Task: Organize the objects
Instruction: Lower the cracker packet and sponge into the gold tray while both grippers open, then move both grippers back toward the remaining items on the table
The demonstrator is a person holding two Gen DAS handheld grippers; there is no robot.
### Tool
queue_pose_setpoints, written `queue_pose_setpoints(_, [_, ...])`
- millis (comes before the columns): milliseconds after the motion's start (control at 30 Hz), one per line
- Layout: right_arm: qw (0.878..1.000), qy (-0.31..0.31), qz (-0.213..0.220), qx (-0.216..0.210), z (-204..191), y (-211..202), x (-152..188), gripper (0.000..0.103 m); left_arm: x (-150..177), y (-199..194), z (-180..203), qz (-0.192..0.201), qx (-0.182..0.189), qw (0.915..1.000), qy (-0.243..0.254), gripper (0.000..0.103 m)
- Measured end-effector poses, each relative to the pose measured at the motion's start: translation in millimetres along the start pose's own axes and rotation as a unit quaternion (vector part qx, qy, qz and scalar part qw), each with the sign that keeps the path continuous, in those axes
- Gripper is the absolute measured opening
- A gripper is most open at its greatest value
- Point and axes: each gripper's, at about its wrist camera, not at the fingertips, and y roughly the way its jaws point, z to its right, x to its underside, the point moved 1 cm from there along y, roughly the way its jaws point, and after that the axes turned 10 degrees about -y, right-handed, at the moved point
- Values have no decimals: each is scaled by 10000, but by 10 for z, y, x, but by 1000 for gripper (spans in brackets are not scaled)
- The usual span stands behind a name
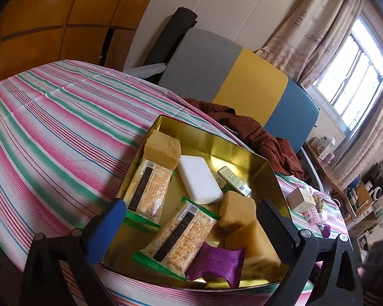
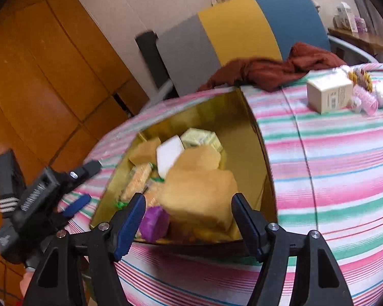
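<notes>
Three sponges point(image 1: 238, 210), crackers point(image 1: 148, 190) (wrapped), gold tin point(image 1: 232, 150)

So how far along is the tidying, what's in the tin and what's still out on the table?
Mostly done: the tin already holds sponges, two cracker packs, a white block, a purple packet and a green box. Nothing is in hand: the left gripper and right gripper are both open and empty. Left: the white box and small items on the table.
</notes>
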Motion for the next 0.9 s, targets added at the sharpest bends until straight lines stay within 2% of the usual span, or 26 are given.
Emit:
queue_pose_setpoints(133, [9992,-30,307,245,105,-205,-27,71,49,69,20,-164,2,9998,-116,103])
queue_pose_setpoints(233, [9982,228,362,410,300,-299,-20,71,117,105,76,-318,83,9993,-150,103])
queue_pose_setpoints(533, [9923,778,400,880,860,-519,88,71,362,80,545,-563,452,9965,430,103])
queue_pose_setpoints(733, [9875,1033,363,1134,1209,-619,163,71,572,82,956,-854,759,9890,943,103])
queue_pose_setpoints(900, [9824,1203,331,1388,1506,-694,202,71,808,139,1376,-1128,994,9769,1521,103])
